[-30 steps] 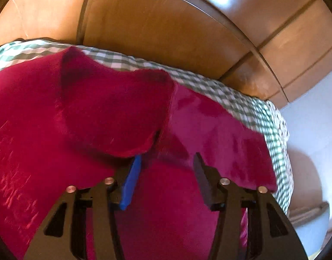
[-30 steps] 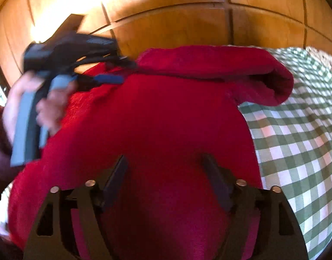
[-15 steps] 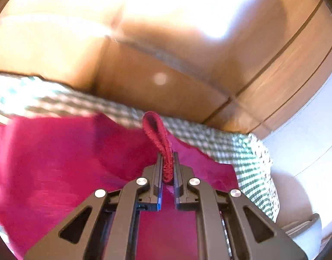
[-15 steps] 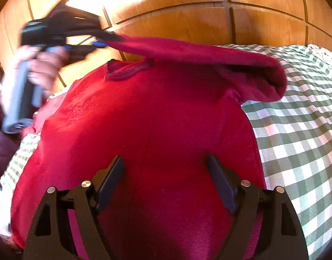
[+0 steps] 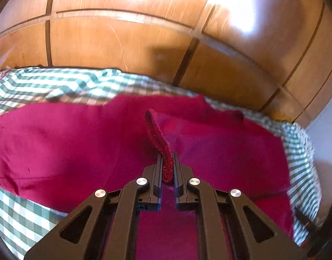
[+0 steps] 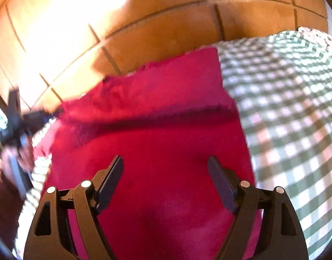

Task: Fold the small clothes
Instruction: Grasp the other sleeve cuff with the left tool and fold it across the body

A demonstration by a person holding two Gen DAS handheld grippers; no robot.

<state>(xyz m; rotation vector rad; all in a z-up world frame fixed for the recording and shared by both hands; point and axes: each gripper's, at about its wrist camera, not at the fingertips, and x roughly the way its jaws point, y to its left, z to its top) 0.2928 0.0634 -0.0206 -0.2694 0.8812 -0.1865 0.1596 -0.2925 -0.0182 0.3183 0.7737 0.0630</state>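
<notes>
**Inspector:** Red knit garment (image 5: 79, 151) lies spread on a green-and-white checked cloth (image 5: 18, 212), with wood panelling (image 5: 122, 43) behind it. Position relative to the left gripper (image 5: 167, 162)?

**Assistant:** A thick hemmed edge (image 5: 157, 138) of the garment stands up between the left gripper's jaws. They are pressed together on it, pinching that edge. The strip curls away from the fingertips, and the body of the garment lies below and on both sides of the tool.

**Inspector:** Seen from the other side?

**Assistant:** In the right wrist view, the left gripper (image 6: 55, 111) sits at the far left, blurred, in a hand (image 6: 18, 156). Red fabric stretches from its tip toward the middle of the garment (image 6: 166, 195), and a dark fold line crosses the cloth there.

**Inspector:** Right gripper (image 6: 166, 164)?

**Assistant:** Jaws spread wide, nothing gripped. It hangs over the near part of the garment; red fabric fills the gap between the fingers. Whether the pads touch the fabric cannot be told.

**Inspector:** Garment edges?

**Assistant:** In the right wrist view the right-hand edge runs straight, beside bare checked cloth (image 6: 295, 108). The far corner lies close to the panelling.

**Inspector:** Brands, labels, writing?

**Assistant:** No legible writing on the garment, the cloth or either tool. Both views are partly blurred, so fine print could not be read.
</notes>
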